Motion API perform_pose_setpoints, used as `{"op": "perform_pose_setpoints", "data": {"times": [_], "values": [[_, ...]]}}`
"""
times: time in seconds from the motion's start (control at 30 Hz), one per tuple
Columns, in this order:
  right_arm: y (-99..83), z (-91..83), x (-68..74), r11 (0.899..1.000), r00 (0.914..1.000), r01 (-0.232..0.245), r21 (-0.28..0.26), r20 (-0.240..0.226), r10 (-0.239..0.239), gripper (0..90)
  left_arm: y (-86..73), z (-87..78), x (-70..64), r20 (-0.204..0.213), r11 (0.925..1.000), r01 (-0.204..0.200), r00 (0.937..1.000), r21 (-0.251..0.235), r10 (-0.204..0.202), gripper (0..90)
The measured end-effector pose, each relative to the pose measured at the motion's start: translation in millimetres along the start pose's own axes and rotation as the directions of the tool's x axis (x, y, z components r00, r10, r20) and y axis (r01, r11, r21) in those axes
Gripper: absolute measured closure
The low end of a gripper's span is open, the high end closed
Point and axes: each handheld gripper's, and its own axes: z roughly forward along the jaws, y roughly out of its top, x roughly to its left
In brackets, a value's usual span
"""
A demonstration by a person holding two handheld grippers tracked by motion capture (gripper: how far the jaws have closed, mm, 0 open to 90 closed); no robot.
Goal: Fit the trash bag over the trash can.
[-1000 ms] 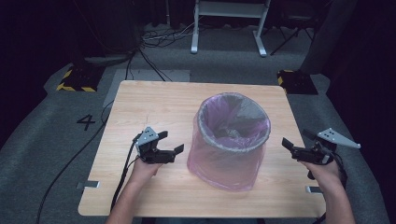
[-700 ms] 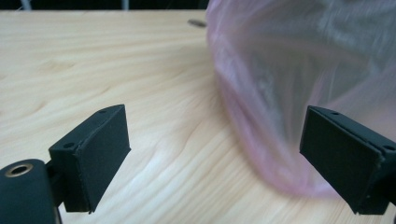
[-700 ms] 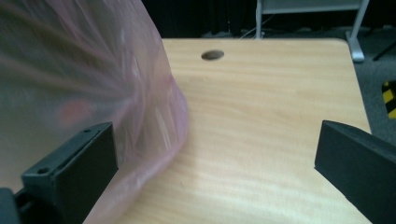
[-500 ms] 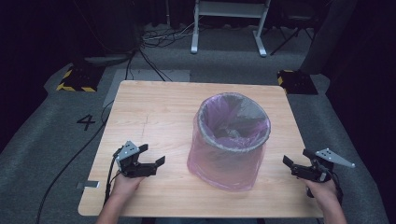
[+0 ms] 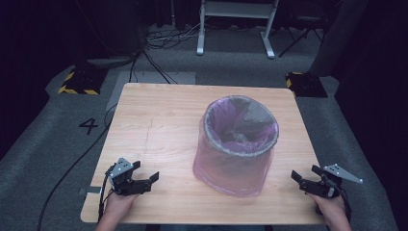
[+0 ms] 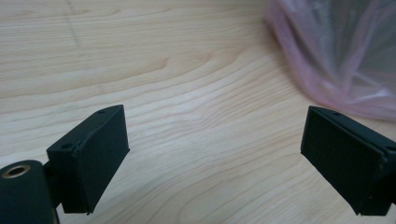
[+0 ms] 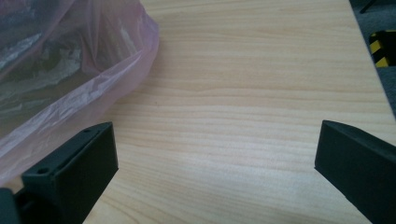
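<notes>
One bin [image 5: 240, 139], one table [image 5: 159, 120], two grippers.

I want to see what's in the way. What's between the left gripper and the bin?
Nothing: in the high view, only bare table lies between the open left gripper and the bin.

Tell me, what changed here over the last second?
Both hands drew back toward the person's edge of the table, carrying the left gripper and right gripper away from the bin. Both were open and empty throughout. The bin and its pink bag stayed put.
</notes>
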Motion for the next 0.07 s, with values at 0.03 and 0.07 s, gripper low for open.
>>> {"op": "perform_pose_setpoints", "data": {"times": [0.03,0.07], "values": [[-0.8,-0.4,-0.3,1.000,1.0000,-0.001,0.000,0.004,0.001,0.0,0.1,-0.5,0.1,-0.002,1.0000,0.001,1.0000,0.001,-0.001,7.8],[-1.3,-0.9,-0.4,1.000,0.9999,-0.007,0.000,0.008,0.007,0.0,0.3,-0.1,0.2,-0.010,1.0000,-0.002,1.0000,0.003,0.002,7.8]]}}
